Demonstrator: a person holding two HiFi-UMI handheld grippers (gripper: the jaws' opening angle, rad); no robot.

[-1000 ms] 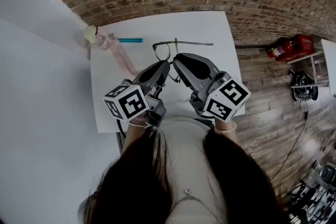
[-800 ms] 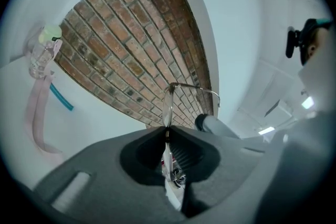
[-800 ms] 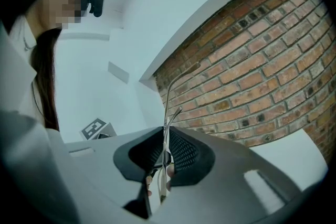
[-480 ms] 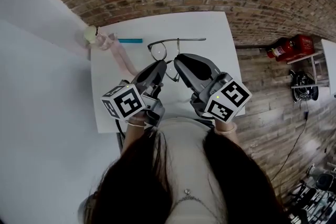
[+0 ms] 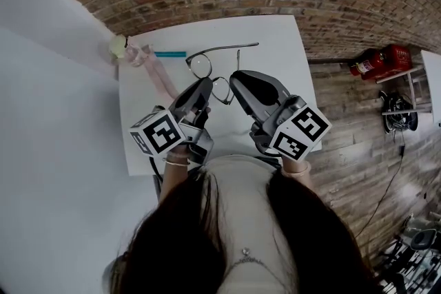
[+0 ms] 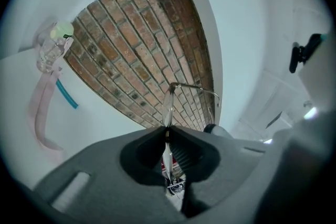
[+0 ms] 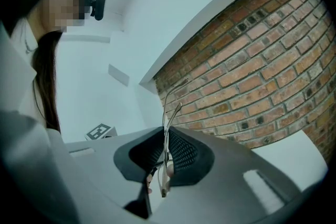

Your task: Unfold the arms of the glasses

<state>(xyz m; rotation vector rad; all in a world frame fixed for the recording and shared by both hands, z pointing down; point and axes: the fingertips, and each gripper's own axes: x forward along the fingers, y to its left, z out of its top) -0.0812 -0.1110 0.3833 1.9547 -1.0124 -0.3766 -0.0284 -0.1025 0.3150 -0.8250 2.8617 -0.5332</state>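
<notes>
Thin-framed metal glasses hang above the white table, held between both grippers. My left gripper is shut on the frame near one lens; a thin arm bends off to the right beyond the jaws. My right gripper is shut on the other end of the glasses, with two thin metal pieces rising out of its jaws. In the head view one arm reaches out to the right and another short piece points away from me.
A pink strap with a pale yellow-green ball and a teal pen lie at the table's far left. A red fire extinguisher lies on the brick floor at the right. The table's left and near edges lie close to the grippers.
The glasses and my left gripper have shifted left and slightly away from me. The long arm's tip has swung left and farther. The right gripper has hardly moved.
</notes>
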